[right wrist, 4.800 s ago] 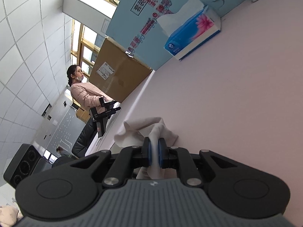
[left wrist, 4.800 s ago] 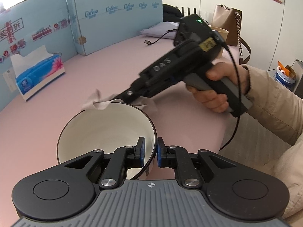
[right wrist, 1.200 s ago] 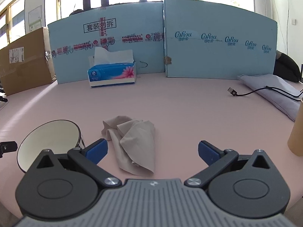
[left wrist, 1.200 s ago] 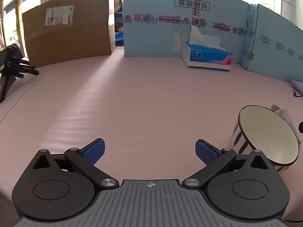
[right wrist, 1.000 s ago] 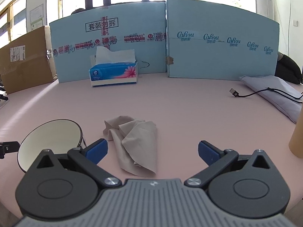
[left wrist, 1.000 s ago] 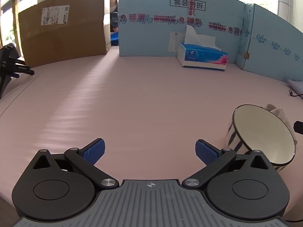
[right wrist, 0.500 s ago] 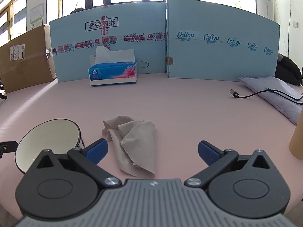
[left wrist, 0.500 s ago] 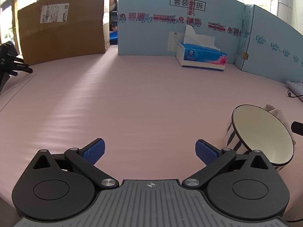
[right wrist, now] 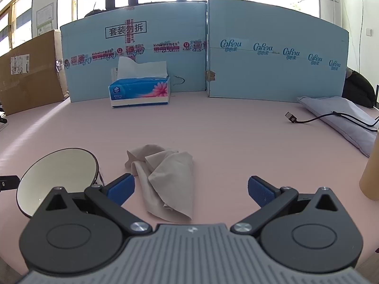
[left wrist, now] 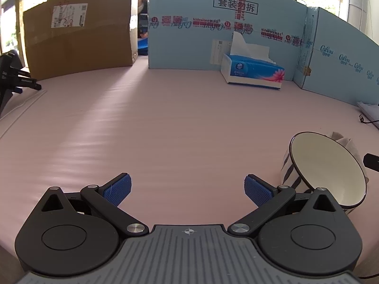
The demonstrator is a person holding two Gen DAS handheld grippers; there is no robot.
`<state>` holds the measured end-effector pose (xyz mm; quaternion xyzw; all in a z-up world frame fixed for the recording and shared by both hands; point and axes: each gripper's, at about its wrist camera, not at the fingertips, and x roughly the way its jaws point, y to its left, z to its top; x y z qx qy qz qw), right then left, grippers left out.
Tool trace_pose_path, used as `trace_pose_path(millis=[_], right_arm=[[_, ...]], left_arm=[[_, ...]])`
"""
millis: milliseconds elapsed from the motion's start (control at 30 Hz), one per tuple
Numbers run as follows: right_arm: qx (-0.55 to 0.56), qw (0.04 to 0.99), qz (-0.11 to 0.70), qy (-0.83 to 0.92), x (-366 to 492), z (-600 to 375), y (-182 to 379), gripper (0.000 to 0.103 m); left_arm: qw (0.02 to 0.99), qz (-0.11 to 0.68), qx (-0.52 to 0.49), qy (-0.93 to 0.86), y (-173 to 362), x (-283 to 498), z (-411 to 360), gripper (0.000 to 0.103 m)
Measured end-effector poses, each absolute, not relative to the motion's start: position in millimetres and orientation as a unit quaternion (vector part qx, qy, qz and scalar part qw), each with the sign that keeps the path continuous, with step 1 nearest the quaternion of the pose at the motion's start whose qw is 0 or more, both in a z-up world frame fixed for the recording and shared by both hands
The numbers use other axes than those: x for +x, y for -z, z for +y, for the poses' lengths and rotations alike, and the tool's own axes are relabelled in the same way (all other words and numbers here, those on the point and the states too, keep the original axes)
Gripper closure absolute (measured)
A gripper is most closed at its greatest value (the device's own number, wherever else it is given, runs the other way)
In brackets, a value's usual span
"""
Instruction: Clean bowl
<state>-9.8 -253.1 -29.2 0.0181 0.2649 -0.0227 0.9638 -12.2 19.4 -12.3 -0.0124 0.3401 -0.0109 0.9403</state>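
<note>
A white bowl [left wrist: 327, 168] with a dark rim and striped outside stands on the pink table, right of my left gripper [left wrist: 187, 187], which is open and empty. In the right wrist view the bowl [right wrist: 56, 177] is at the lower left, partly behind my left finger. A crumpled beige cloth [right wrist: 165, 177] lies on the table between the fingers of my right gripper [right wrist: 190, 188], which is open and empty above it. A corner of the cloth [left wrist: 343, 139] peeks out behind the bowl in the left wrist view.
A blue tissue box [right wrist: 139, 92] stands at the back by blue cardboard panels [right wrist: 272, 54]. A brown cardboard box [left wrist: 80, 37] is at the back left. A grey pouch with a USB cable [right wrist: 308, 118] and a tan cylinder [right wrist: 372, 175] are at the right.
About five seconds ago my left gripper held the bowl and my right held the cloth; both now lie on the table, released. Over the last second the views barely shift.
</note>
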Motion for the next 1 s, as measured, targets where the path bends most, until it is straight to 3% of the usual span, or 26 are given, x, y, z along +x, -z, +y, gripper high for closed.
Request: trace_pose_path(millis=[1000], right_arm=[[0.016, 0.963, 0.266, 0.03, -9.9, -256.0, 28.7, 0.0]], left_arm=[[0.94, 0.34, -0.018, 0.033, 8.1, -15.7, 15.4, 0.0]])
